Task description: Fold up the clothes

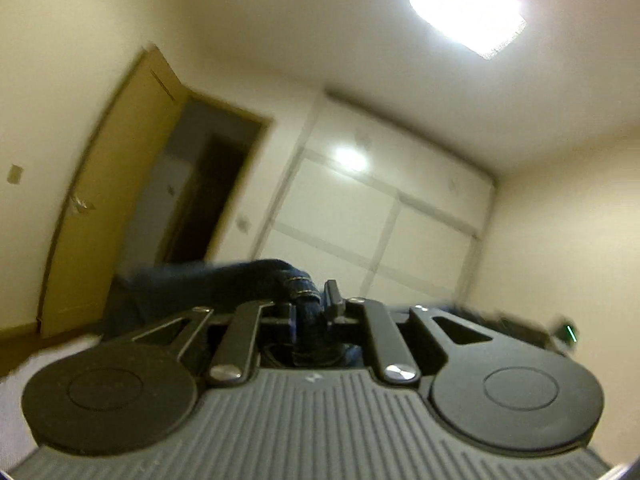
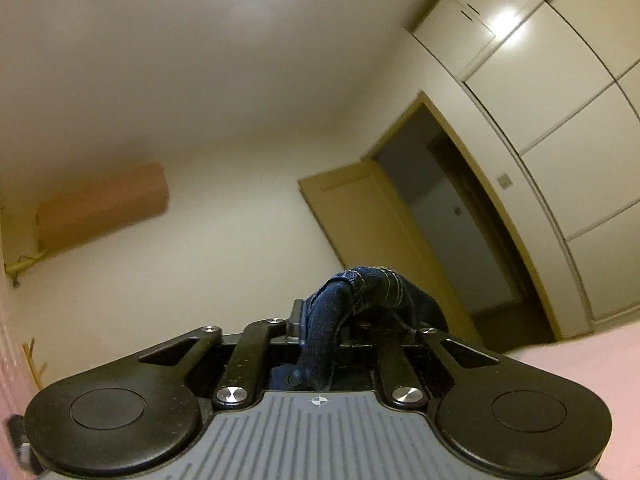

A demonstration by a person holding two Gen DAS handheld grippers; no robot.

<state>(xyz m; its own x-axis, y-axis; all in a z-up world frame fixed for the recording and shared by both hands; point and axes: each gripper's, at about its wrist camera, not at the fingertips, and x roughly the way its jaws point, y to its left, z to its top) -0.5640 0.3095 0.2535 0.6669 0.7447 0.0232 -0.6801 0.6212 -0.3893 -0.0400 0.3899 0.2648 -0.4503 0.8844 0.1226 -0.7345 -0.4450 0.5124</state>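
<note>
Nearest in the left wrist view, the left gripper point(image 1: 310, 304) has its jaws drawn narrow on a bunched, stitched edge of dark blue denim garment point(image 1: 256, 280), which trails off to the left, lifted clear in front of the lens. In the right wrist view the right gripper point(image 2: 320, 326) is likewise pinched tight on a doubled-over denim hem point(image 2: 368, 284) that humps up above its fingers. Behind the cloth stands an open wooden door point(image 1: 108, 184) beside a dark doorway point(image 2: 452, 216), then pale wardrobe doors point(image 1: 360, 208). A ceiling light point(image 1: 468, 4) glares overhead.
</note>
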